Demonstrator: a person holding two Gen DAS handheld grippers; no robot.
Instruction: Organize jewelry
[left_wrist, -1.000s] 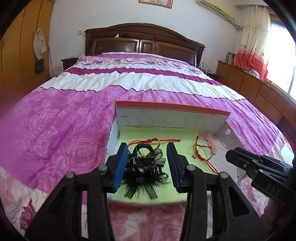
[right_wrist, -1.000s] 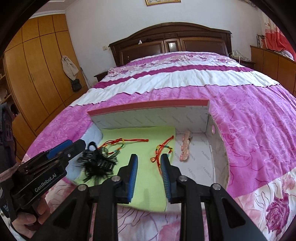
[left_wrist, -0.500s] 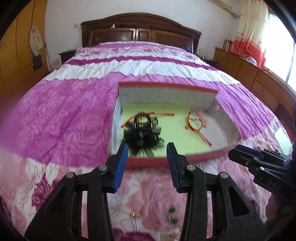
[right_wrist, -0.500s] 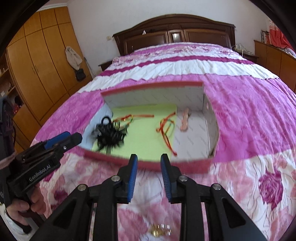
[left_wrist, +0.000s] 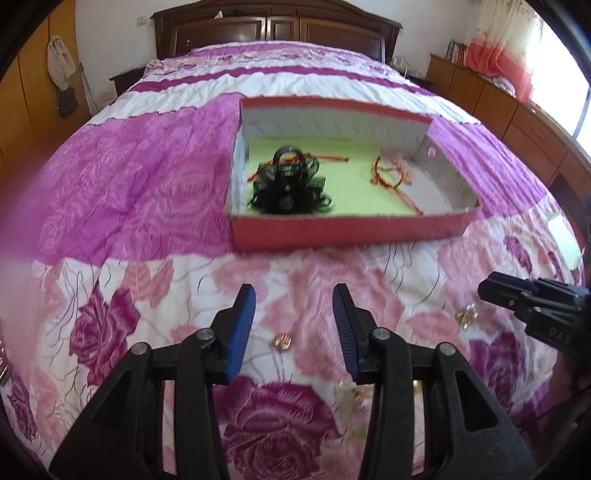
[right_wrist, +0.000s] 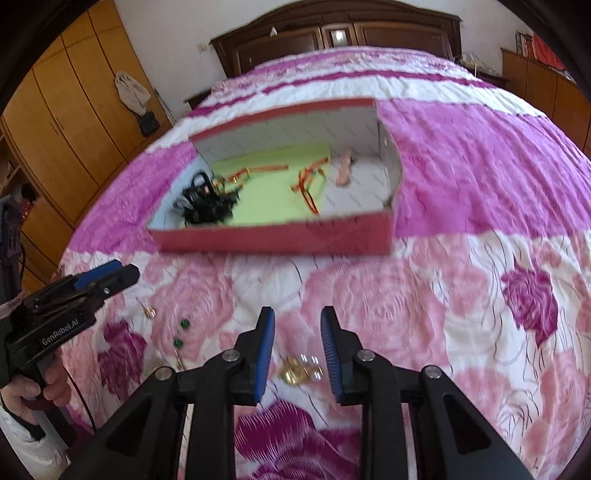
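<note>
Both tongs have backed off the box (left_wrist: 343, 230); left tongs (right_wrist: 107, 275) read "GenRobot.AI".

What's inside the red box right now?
Inside the red box: a green liner sheet, a black feathery hair accessory lying partly on one red cord bracelet, a second red cord bracelet and a pink piece. Anything beneath the accessory is hidden.

R gripper (right_wrist: 297, 347) low over bed (right_wrist: 461, 302), jaws apart, nothing between pads; gold trinket (right_wrist: 295, 371) on quilt just below the gap. L gripper (right_wrist: 99, 277) at left edge, hand (right_wrist: 29, 391) on its grip. Green beads (right_wrist: 181, 332) + small gold piece (right_wrist: 149, 311) near it. Red box (right_wrist: 280, 236) beyond: black hairpiece (right_wrist: 207, 205), red cords (right_wrist: 308, 182), pink item (right_wrist: 345, 170) inside.
</note>
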